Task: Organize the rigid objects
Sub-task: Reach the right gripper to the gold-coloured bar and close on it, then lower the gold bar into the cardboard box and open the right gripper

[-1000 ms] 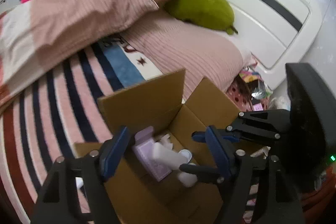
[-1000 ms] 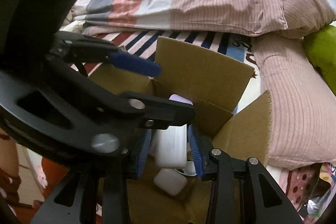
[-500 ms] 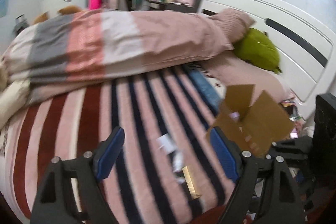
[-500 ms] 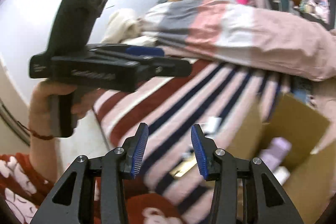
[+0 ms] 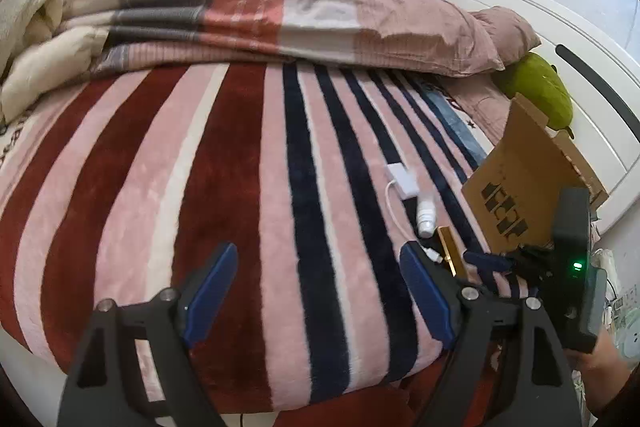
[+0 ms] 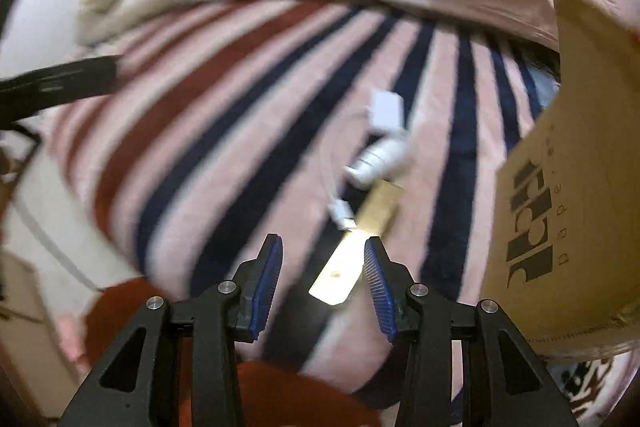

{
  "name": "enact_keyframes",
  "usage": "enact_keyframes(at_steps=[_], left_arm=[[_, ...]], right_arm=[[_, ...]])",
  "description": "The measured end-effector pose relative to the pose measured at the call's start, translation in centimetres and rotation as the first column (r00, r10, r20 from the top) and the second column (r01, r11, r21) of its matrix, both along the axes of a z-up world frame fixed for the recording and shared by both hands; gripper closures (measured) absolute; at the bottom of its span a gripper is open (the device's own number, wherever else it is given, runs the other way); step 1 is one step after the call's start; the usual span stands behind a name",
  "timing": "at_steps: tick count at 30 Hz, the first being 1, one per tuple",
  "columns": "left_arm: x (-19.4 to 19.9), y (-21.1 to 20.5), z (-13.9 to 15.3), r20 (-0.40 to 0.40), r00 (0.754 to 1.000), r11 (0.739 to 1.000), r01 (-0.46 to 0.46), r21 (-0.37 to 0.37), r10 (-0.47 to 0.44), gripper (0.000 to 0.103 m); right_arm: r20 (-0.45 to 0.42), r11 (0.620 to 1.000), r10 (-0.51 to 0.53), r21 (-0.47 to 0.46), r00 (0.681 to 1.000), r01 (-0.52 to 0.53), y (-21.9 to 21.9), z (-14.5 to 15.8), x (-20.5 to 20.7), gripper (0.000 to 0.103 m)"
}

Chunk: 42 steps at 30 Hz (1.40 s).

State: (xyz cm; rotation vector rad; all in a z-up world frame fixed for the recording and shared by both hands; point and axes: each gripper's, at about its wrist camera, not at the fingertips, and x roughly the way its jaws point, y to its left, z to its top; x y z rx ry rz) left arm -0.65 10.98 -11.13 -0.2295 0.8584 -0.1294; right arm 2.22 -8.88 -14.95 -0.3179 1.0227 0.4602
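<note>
My right gripper (image 6: pixel 323 269) open, empty; gold bar (image 6: pixel 356 249) at 12 o'clock, near end between blue pads (contact unclear). Left gripper (image 5: pixel 318 289) open, bar at 2 o'clock.

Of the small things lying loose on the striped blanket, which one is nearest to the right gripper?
The flat gold bar: its near end lies between the open fingers of the right gripper. The white bottle and white adapter lie beyond it.
</note>
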Motion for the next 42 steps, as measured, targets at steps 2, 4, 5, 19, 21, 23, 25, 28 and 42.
enact_keyframes(at_steps=[2, 4, 5, 19, 21, 23, 25, 28, 42], left_arm=[[-0.1, 0.4, -0.2, 0.000, 1.000, 1.000, 0.001, -0.007, -0.001, 0.022], [-0.1, 0.6, -0.4, 0.002, 1.000, 1.000, -0.003, -0.010, 0.003, 0.022], [0.1, 0.7, -0.4, 0.004, 1.000, 1.000, -0.004, -0.010, 0.004, 0.022], [1.8, -2.2, 1.6, 0.063, 0.990, 0.986, 0.130, -0.100, -0.124, 0.022], [2.5, -3.2, 2.9, 0.081, 0.984, 0.979, 0.169, -0.114, -0.160, 0.022], [3.2, -3.9, 4.0, 0.097, 0.977, 0.972, 0.199, -0.125, -0.188, 0.022], [3.8, -4.5, 5.1, 0.112, 0.971, 0.965, 0.224, -0.136, -0.210, 0.026], [4.5, -5.3, 6.6, 0.128, 0.962, 0.957, 0.257, -0.136, -0.240, 0.047], [9.9, -18.0, 12.7, 0.146, 0.885, 0.890, 0.453, -0.047, -0.442, 0.066]], right_arm=[[0.015, 0.997, -0.020, -0.072, 1.000, 0.021, 0.0, -1.0, 0.7, 0.069], [0.020, 0.994, -0.038, -0.102, 0.999, 0.040, -0.5, -1.5, 1.1, 0.080], [0.024, 0.992, -0.049, -0.114, 0.998, 0.052, -0.7, -1.5, 1.3, 0.087], [0.146, 0.999, 0.006, -0.042, 0.989, 0.001, -0.2, 2.0, -0.3, 0.090], [0.148, 0.999, 0.044, 0.019, 0.988, -0.047, 0.4, 3.7, -0.6, 0.090], [0.152, 0.991, 0.092, 0.082, 0.984, -0.106, 1.1, 5.5, -1.1, 0.090], [0.165, 0.976, 0.147, 0.135, 0.975, -0.170, 1.7, 7.2, -1.4, 0.090], [0.169, 0.954, 0.198, 0.193, 0.965, -0.230, 2.9, 8.8, -0.5, 0.090], [0.259, 0.918, 0.108, 0.344, 0.960, -0.197, -6.5, 15.4, 2.8, 0.090]])
